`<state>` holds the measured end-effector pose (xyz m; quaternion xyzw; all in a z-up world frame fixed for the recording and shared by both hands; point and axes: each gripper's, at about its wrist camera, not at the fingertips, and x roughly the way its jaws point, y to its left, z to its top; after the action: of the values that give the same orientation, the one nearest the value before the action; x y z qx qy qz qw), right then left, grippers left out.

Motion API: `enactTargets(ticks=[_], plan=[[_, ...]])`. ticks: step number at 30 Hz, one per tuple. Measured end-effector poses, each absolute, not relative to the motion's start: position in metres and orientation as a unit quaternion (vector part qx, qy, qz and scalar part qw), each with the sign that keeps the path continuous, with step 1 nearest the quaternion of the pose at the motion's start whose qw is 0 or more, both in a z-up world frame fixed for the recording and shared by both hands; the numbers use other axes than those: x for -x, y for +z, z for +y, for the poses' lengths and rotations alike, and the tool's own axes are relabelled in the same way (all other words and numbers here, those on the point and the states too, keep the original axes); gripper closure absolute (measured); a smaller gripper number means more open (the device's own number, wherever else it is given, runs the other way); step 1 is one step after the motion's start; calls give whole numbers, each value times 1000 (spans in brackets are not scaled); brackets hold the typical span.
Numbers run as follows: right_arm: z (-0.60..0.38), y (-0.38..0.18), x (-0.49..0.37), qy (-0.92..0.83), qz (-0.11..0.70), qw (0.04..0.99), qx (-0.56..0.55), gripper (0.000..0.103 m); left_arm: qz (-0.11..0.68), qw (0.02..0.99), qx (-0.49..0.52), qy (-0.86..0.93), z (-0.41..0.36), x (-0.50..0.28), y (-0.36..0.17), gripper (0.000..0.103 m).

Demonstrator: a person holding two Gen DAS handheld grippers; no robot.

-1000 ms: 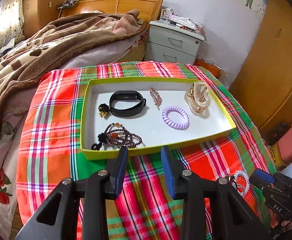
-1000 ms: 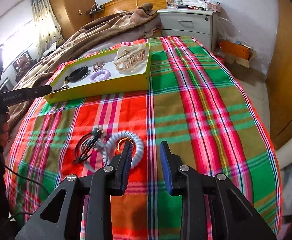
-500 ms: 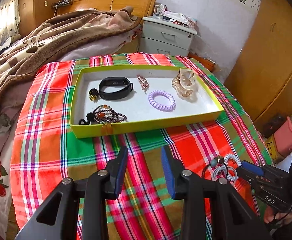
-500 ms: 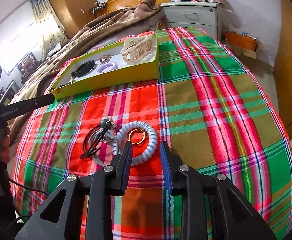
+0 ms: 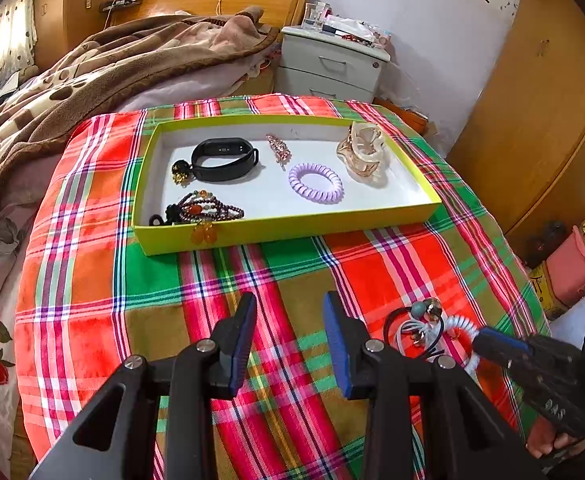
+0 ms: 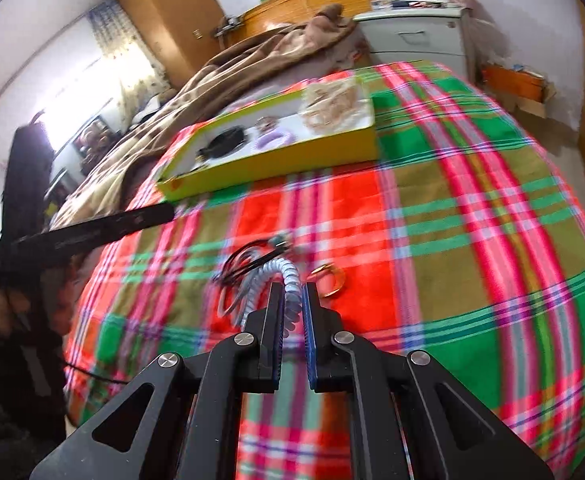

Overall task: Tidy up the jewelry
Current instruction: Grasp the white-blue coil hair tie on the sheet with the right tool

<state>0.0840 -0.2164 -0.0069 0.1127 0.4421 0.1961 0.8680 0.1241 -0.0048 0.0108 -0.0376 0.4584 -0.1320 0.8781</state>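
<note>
The right gripper (image 6: 292,304) has its fingers clenched on the white spiral hair tie (image 6: 288,280), whose coils run up between the blue pads and curl out past the fingertips toward 11 o'clock. Tangled with the tie at its 10 o'clock lies a black cord with beads (image 6: 248,262); a small gold ring (image 6: 330,280) sits just beside the right fingertip at 2 o'clock, and the motion blur leaves it unclear whether it touches the tie. All of this rests on the plaid cloth (image 6: 472,208) covering the tabletop.

In the left wrist view, the left gripper (image 5: 288,336) hangs released above the cloth, fingers well apart with only plaid between them. The same white tie (image 5: 458,326) and beaded cord (image 5: 420,316) lie at 3 o'clock of its right finger, with the other gripper reaching in from 4 o'clock.

The yellow-green tray (image 5: 292,230) sits at 12 o'clock of the open fingers, well apart from them. Inside it are a black wristband (image 5: 224,160), a small jewelled clip (image 5: 278,148), a lilac spiral hair tie (image 5: 316,182), a gold claw clip (image 5: 362,152) and a dark bead bracelet (image 5: 204,210) against the near wall, its orange pendant hanging over the rim.
</note>
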Motion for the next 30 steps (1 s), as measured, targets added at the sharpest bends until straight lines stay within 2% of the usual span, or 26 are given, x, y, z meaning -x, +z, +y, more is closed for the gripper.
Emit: enactTargets(ticks=[10,19,30], plan=[[-175,-10,-73,259,450,851,-84,94,463,876,38,-129,-3,-120,9,67],[-249,-2,-60,157,429,879,-135,94,463,871,31,-159,-14,-110,9,67],[-288,2,-51,125,406,890,-166,94,451,851,-24,-266,-92,-93,15,67]])
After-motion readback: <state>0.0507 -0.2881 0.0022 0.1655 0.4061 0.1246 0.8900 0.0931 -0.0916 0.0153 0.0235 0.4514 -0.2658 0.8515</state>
